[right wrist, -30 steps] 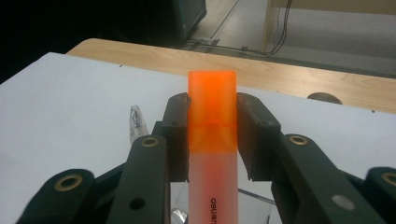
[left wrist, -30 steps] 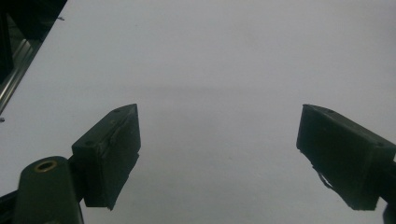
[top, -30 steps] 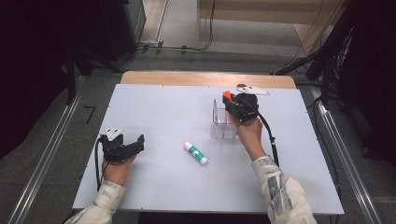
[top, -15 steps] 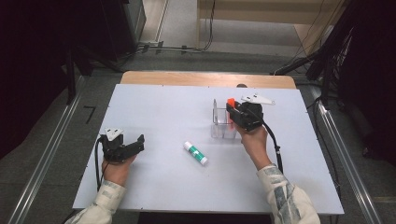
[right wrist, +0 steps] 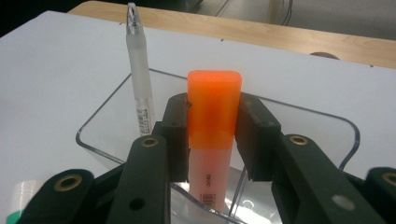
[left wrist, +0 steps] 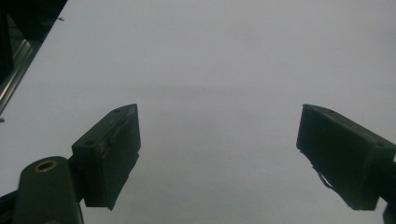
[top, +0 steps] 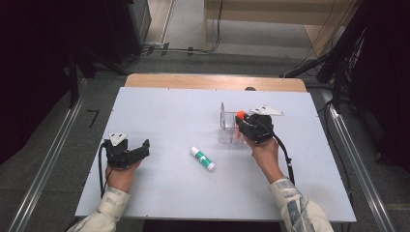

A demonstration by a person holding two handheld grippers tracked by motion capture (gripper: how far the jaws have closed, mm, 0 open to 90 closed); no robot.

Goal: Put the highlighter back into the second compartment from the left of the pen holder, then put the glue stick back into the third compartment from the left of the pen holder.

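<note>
We find the right hand-held gripper (right wrist: pixel 212 135) closed on an orange-capped highlighter (right wrist: pixel 214 126), held upright with its lower end inside the clear holder (right wrist: pixel 100 122) on the worktop (top: pixel 159 111). A frosted pen (right wrist: pixel 139 74) already stands in that holder. We judge the highlighter placement nearly complete, pending release. The left hand-held gripper (left wrist: pixel 219 158) sits wide open and empty over bare worktop, near the front left. A glue stick (top: pixel 202 158) lies on its side between the two hands, well apart from the holder; we judge it the remaining item, if tidying is intended.
</note>
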